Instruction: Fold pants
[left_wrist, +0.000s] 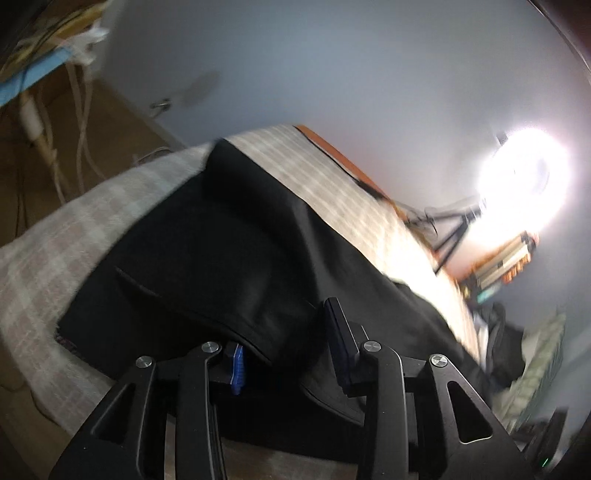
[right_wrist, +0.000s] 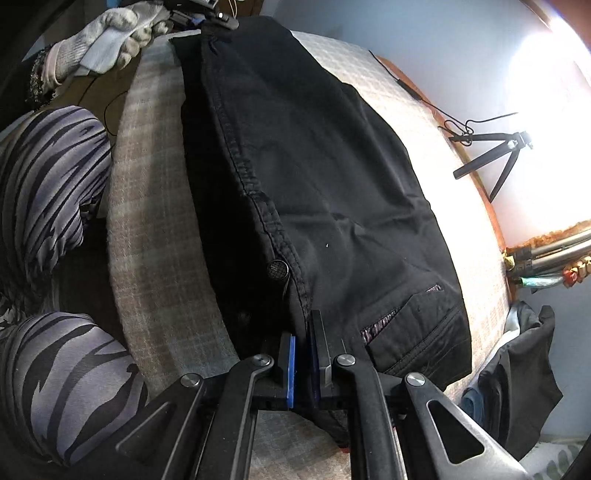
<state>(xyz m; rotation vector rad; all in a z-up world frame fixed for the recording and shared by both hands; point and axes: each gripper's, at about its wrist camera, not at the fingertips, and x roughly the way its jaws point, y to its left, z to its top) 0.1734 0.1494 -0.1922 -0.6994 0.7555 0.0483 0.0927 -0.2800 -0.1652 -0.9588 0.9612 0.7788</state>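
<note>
Home bedroom: bed (right_wrist: 166, 229) under checked blanket (left_wrist: 55, 266); bright lamp (left_wrist: 524, 177) at 3 o'clock on tripod (right_wrist: 491, 162); clothes pile (right_wrist: 517, 369) at 4 o'clock.

Both views are lit by a bright lamp (left_wrist: 524, 177) at the right, blown out to white glare that washes the checked cloth (right_wrist: 424, 122) nearby. Motion blur softens the left wrist view. Fisheye bending and dark vignetting are seen at the edges.

Support: a bed (right_wrist: 162, 229) covered with a pale checked blanket (left_wrist: 51, 258).
On it: black pants (right_wrist: 332, 177), lying lengthwise along the blanket's middle (button and pocket end nearest the right wrist camera).
</note>
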